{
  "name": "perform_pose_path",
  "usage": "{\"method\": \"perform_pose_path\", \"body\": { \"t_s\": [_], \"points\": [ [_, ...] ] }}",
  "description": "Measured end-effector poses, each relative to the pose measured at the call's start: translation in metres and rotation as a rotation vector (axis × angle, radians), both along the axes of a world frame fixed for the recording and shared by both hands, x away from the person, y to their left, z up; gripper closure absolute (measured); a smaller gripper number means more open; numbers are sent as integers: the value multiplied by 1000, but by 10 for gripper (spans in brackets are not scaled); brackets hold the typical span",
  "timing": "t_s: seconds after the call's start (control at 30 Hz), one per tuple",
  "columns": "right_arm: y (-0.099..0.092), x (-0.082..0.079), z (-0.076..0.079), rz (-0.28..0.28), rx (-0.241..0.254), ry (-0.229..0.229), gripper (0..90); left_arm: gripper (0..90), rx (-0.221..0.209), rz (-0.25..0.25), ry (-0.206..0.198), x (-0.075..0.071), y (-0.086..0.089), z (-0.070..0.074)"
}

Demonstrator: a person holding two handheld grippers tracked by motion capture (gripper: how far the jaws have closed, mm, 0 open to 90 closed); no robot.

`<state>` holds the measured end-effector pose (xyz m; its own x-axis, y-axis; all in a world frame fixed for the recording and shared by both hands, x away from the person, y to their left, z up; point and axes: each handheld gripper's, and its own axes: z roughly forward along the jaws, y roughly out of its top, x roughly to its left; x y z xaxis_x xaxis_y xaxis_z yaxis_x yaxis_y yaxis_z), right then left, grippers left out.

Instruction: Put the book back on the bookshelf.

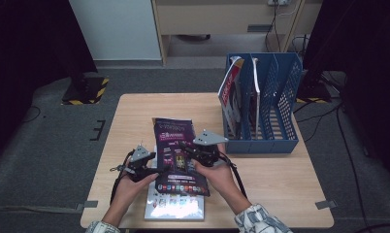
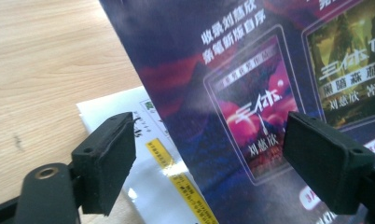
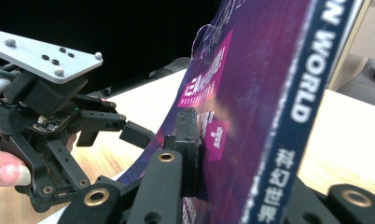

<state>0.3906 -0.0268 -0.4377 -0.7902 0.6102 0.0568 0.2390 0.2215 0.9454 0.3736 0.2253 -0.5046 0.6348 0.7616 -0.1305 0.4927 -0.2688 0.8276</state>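
R gripper (image 1: 192, 154): jaws nearly closed, clamped on spine edge of purple magazine (image 1: 177, 153), lower centre of high view, lifted at a tilt. L gripper (image 1: 145, 167): jaws wide, straddling mag's left edge, pads not pressing. White booklet (image 1: 176, 208) flat on table (image 1: 280, 174) beneath. Blue file rack (image 1: 273, 97) upper right, well apart.

— What's on my table (image 1: 135, 109)?
— Light wood top. A blue file rack (image 1: 273, 104) stands at its far right, magazines upright inside. A white booklet (image 1: 176, 206) lies flat at my near edge.
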Motion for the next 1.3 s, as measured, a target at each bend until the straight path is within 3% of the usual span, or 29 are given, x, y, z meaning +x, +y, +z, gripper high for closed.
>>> {"method": "perform_pose_path", "body": {
  "t_s": [0.13,0.23,0.37,0.5,0.63,0.87,1.03,1.3],
  "points": [
    [-2,0,0,-4,5,-3,807,202,10,-31,9,-1,-4,-1],
    [-2,1,-1,-6,6,2,807,187,6,-52,42,-1,-6,-4],
    [-1,2,-2,-8,-1,3,807,187,9,-59,56,-1,-6,-6],
    [-1,3,-3,-11,-4,5,807,224,5,-85,101,-3,-7,-7],
    [-3,4,-4,-16,1,11,807,251,4,-97,118,-2,-8,-7],
    [-3,3,-7,-16,1,21,808,398,-43,-86,182,3,0,-6],
    [-3,5,-8,-17,7,33,808,528,-65,-84,183,5,7,-4],
    [-6,6,-11,-15,25,54,791,629,-67,-81,182,6,9,-2]
  ]
}}
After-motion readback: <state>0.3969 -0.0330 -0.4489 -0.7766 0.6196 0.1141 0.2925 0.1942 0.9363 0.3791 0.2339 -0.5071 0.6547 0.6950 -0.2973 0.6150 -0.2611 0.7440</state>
